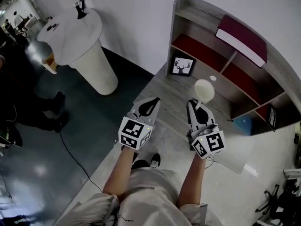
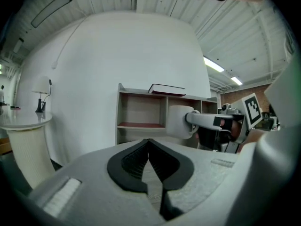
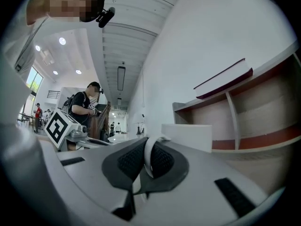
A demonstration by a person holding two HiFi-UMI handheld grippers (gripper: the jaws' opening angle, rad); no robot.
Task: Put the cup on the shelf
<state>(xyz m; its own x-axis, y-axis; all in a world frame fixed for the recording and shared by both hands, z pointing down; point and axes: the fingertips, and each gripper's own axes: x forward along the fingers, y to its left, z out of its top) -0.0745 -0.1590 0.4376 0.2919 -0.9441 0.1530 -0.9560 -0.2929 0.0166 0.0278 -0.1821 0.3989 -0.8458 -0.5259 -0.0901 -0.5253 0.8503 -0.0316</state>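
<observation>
Entry: carry phase, cup not yet placed.

Your right gripper (image 1: 196,105) had its jaws pressed shut on the handle of the cup (image 1: 204,91). The right gripper view showed the white handle loop pinched between the pads, with the cup body just beyond the tips. The cup stood upright, mouth up and long axis vertical, with its handle turned back toward you. It appeared to hang clear of the counter (image 1: 160,140), though the gap under it could not be checked.

Your left gripper (image 1: 149,102) had its jaws closed together on nothing. It sat beside the right one, toward the counter's left edge, and took no part in the hold.

Key relation: the shelf (image 1: 221,55) stood at the counter's far end against the wall, its open front facing you. It lay ahead of the cup and slightly to the right, near but apart. The red-floored compartments were open to the cup. A framed picture (image 1: 182,66) leaned at the shelf's left end, and a book (image 1: 242,39) lay on top.

Judgement: only the right hand was placed for the move, a level push forward into a compartment, clear of the divider.
</observation>
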